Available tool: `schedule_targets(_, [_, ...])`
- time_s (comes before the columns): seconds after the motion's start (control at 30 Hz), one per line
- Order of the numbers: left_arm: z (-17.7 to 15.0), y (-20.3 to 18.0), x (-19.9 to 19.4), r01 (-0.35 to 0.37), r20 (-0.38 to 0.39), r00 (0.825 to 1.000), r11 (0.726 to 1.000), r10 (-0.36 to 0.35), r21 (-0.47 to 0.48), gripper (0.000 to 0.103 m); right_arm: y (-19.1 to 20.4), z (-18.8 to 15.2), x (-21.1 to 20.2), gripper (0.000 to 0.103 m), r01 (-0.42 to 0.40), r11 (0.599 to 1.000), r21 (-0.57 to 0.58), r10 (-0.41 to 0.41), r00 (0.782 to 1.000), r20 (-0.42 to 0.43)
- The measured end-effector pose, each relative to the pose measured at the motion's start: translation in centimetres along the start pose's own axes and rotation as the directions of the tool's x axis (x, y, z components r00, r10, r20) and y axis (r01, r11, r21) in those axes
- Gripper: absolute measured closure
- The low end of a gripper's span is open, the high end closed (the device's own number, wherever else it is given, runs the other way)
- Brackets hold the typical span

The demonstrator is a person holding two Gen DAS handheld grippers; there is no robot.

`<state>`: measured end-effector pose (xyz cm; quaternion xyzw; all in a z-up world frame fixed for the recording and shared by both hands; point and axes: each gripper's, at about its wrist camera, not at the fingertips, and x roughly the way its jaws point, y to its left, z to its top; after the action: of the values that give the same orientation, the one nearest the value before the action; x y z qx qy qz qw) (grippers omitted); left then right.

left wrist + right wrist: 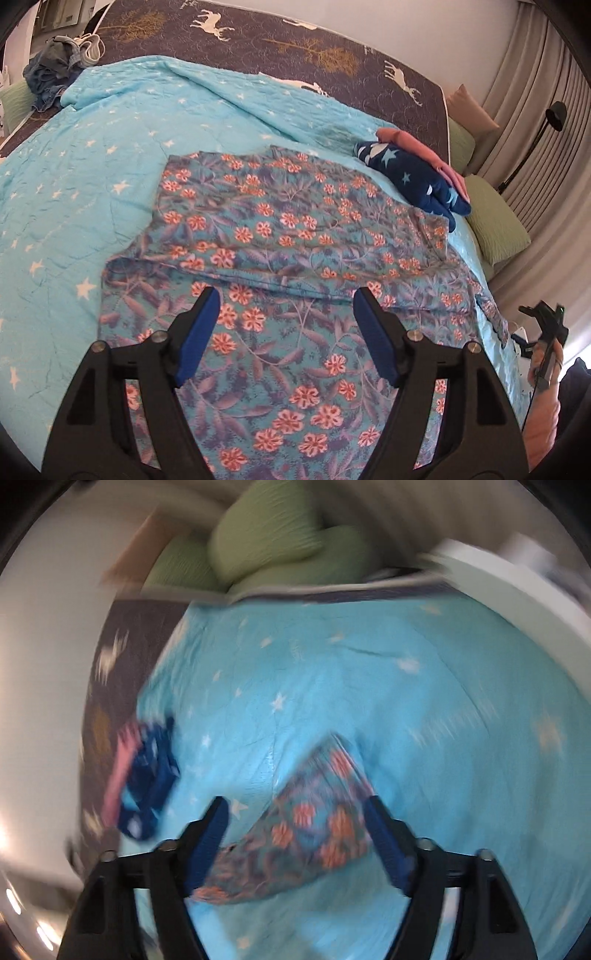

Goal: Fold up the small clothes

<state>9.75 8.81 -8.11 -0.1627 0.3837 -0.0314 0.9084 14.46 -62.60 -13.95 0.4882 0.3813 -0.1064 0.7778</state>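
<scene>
Floral cloth, teal with orange-pink blossoms, makes up the garment (295, 236) spread flat on the light-blue star-printed quilt (74, 192) that covers the bed. In the left wrist view its upper part is folded over, leaving a straight folded edge across the middle, and its near end runs toward the near edge of the quilt.

Above that near end hangs the left gripper (286, 317), its blue-padded jaws spread wide, with nothing pinched between them.

Toward the right edge of the quilt, a navy star-patterned piece with a pink piece (417, 173) lies bunched just beyond the garment's far corner, close to two green pillows (495, 218).

A dark deer-patterned cover (295, 44) shows beyond the quilt's far edge, with a heap of denim (51, 70) at its far left corner.

The right wrist view is badly blurred. The right gripper (297, 812) has its jaws apart too; a corner of the garment lies on the quilt below them, apparently ungripped.
</scene>
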Motion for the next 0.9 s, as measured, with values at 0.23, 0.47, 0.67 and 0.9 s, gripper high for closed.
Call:
schedule_targets(0.23, [-0.1, -0.9, 0.4, 0.013, -0.012, 1.0, 1.0, -0.013, -0.004, 0.028, -0.1, 3.1, 5.5, 0.084, -0.008, 0.996, -0.087, -0.007, 0.985, -0.17])
schedule_targets(0.47, [-0.8, -1.8, 0.2, 0.027, -0.014, 1.0, 0.999, -0.027, 0.023, 0.028, 5.0, -3.7, -4.3, 0.097, -0.207, 0.841, -0.5, 0.233, 0.972, -0.011])
schedule_targets(0.67, [-1.5, -1.4, 1.0, 0.066, -0.047, 0.997, 0.997, -0.068, -0.03, 0.028, 1.4, -13.0, -9.2, 0.093, -0.088, 0.673, -0.734, 0.032, 0.995, -0.09])
schedule_targets(0.9, [-2.2, -2.3, 1.3, 0.085, -0.083, 0.993, 0.996, -0.086, -0.015, 0.028, -8.0, -14.6, -10.2, 0.085, 0.04, 0.854, -0.519, -0.111, 0.988, -0.106])
